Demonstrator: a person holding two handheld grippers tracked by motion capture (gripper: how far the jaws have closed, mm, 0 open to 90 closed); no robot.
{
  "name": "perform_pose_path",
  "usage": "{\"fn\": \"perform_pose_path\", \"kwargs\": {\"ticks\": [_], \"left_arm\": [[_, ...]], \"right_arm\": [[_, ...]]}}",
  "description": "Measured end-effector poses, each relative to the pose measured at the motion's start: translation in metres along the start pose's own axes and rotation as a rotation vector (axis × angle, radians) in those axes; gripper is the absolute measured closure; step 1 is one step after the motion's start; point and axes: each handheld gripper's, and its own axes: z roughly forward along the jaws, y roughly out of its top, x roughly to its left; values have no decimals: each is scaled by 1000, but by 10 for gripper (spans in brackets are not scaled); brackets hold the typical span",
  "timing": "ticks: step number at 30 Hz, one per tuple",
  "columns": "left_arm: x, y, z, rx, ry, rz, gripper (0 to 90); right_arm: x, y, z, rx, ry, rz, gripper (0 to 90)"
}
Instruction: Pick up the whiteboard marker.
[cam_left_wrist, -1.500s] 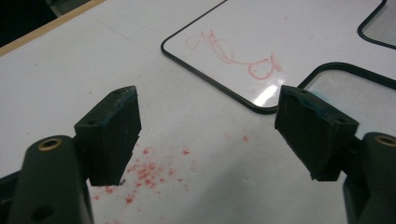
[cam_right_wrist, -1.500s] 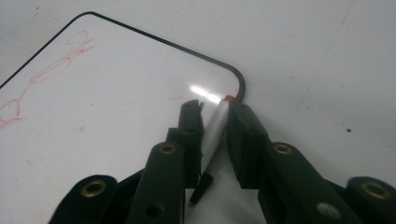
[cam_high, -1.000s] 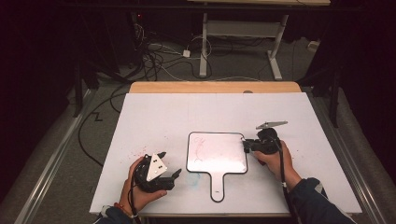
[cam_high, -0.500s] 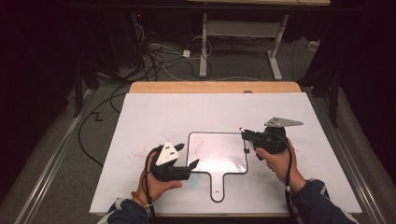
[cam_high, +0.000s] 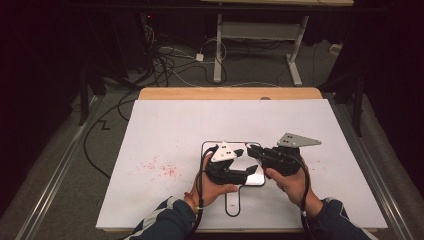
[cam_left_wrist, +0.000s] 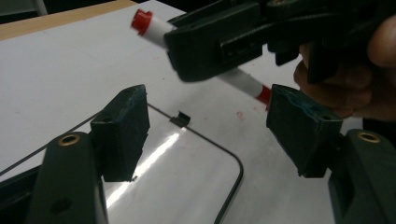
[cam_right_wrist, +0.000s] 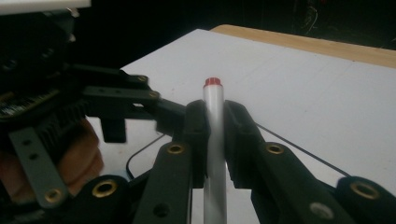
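A white marker with a red cap stands clamped between the jaws of my right gripper. In the left gripper view the marker slants across, its red lower end close to my left gripper's right pad. My left gripper is open, its jaws spread wide below the marker with nothing gripped. In the high view the left gripper and right gripper meet tip to tip over a small handled whiteboard.
The whiteboard lies on a large white sheet covering the table. Red ink specks mark the sheet left of the board. A wooden table edge runs along the back. Cables lie on the floor behind.
My left gripper has moved right from the table's left front onto the whiteboard. The right gripper with the marker has moved left to meet it.
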Motion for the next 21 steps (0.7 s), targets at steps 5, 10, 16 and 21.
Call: {"fn": "perform_pose_path", "kwargs": {"ticks": [5, 10, 16, 21], "left_arm": [[-5, 0, 12, -13, -32, -18, 347], [-6, 1, 13, -17, -15, 4, 499], [-1, 1, 10, -11, -14, 24, 662], [3, 3, 6, -8, 9, 45, 752]], "right_arm": [[3, -3, -2, -28, -10, -4, 815], [0, -5, -2, -37, -9, 19, 815], [4, -4, -2, -46, -4, 2, 815], [5, -3, -4, -57, -3, -8, 814]]}}
